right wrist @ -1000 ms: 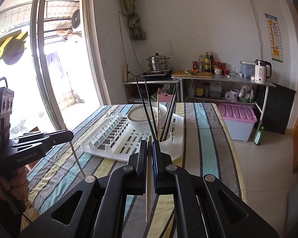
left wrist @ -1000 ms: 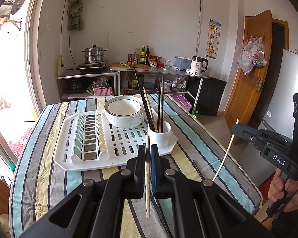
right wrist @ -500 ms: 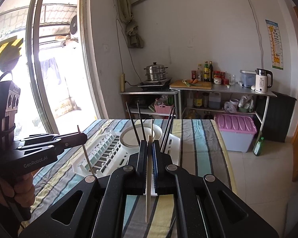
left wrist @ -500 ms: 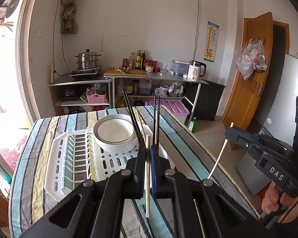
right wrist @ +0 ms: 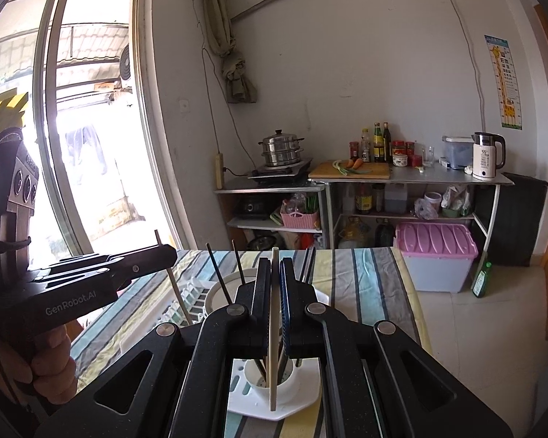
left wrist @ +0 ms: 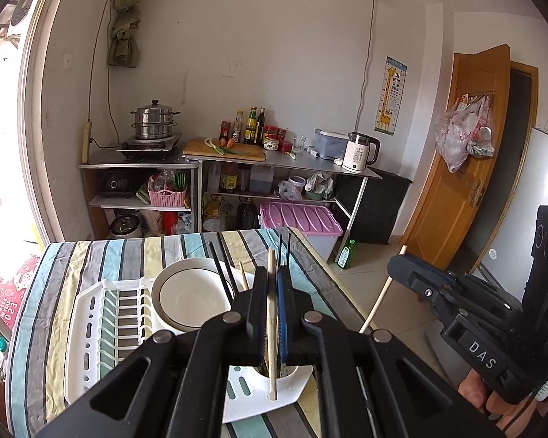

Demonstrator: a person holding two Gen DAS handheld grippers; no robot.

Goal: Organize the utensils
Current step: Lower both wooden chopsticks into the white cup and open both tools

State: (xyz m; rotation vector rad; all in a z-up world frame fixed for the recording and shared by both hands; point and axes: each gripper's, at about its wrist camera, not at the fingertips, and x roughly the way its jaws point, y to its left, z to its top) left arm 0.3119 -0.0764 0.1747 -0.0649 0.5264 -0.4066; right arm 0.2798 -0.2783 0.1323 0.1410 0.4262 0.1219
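Observation:
My left gripper (left wrist: 272, 272) is shut on a pale wooden chopstick (left wrist: 272, 383) held upright. Its lower end hangs over the white utensil cup (left wrist: 292, 374) at the near right corner of the white dish rack (left wrist: 91, 332). My right gripper (right wrist: 274, 262) is shut on a second pale chopstick (right wrist: 273, 383), also upright above the same cup (right wrist: 288, 383). Dark chopsticks (right wrist: 219, 277) stand in the cup, which the jaws partly hide. A white bowl (left wrist: 190, 295) sits on the rack behind the cup. Each gripper shows in the other's view, with a hand on its handle.
The rack lies on a table with a striped cloth (left wrist: 54, 262). The table's right edge (left wrist: 328, 266) drops to a tiled floor with a green bottle (left wrist: 347, 253) and a pink-lidded bin (left wrist: 299, 219). Kitchen shelves line the far wall, with a window at left.
Both grippers have risen and moved forward over the table with their chopsticks. The cup, which stood ahead of the jaws, now lies under them.

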